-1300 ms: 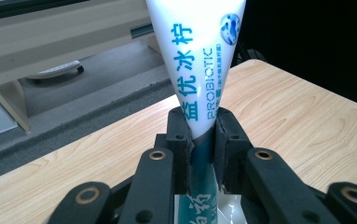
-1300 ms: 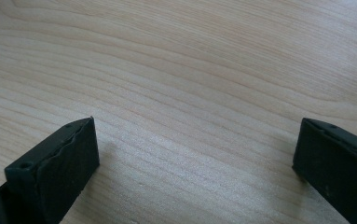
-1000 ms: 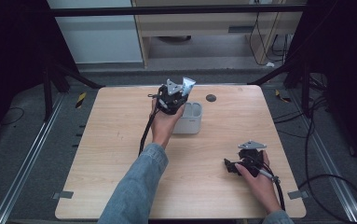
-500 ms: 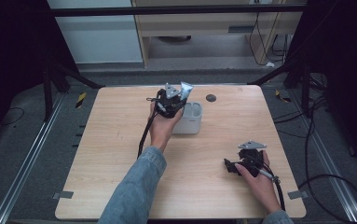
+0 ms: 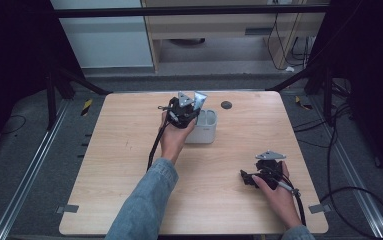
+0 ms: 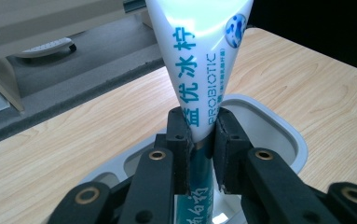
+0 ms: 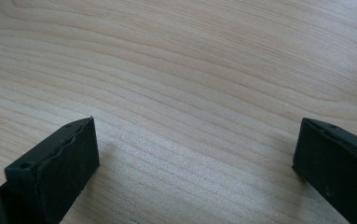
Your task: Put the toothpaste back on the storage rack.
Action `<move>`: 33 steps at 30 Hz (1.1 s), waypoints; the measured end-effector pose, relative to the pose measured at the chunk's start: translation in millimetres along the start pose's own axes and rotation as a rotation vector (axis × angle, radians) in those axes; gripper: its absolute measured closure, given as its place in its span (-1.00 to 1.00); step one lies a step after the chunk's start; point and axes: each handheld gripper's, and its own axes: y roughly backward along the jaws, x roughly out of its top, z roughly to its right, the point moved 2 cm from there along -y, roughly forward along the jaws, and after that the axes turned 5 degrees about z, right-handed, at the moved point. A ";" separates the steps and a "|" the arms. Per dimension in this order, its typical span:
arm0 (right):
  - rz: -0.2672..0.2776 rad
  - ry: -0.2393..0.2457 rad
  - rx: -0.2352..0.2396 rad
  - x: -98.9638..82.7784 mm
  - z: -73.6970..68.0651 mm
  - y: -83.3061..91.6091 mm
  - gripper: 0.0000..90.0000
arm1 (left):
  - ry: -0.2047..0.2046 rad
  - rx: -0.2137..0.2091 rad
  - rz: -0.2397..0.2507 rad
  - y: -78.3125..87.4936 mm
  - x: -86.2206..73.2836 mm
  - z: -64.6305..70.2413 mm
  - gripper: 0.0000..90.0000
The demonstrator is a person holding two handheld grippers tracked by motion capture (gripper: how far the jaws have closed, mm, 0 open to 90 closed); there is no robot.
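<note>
toothpaste tube pinched in left claw above white holder, right claw wide over bare table

Dim, even overhead light on the pale wooden table, dark surroundings beyond its edges. Glare whitens the white-and-teal toothpaste tube; the background beyond it is softly blurred.

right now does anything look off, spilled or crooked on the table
Nothing stands out. The left tool grips the toothpaste tube upright over the white holder; the right tool rests open on the bare table.
</note>
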 end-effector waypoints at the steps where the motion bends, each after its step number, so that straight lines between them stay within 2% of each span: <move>1: 0.000 0.000 0.000 0.0 0.0 0.0 -0.99 | -0.001 0.000 -0.001 -0.3 -0.1 0.3 0.72; 13: 0.000 0.001 0.000 0.0 0.0 0.0 -0.99 | 0.004 -0.008 -0.010 -2.1 -1.1 2.6 0.72; 19: -0.001 -0.004 0.003 0.1 -0.2 0.2 -0.99 | 0.013 -0.010 -0.052 -4.0 -1.8 1.7 0.72; 28: -0.002 -0.004 0.002 0.1 -0.2 0.3 -0.99 | 0.028 -0.012 -0.065 -6.9 -2.6 2.8 0.72; 33: -0.003 -0.004 0.002 0.1 -0.2 0.3 -0.99 | 0.027 -0.023 -0.089 -10.2 -1.7 5.0 0.72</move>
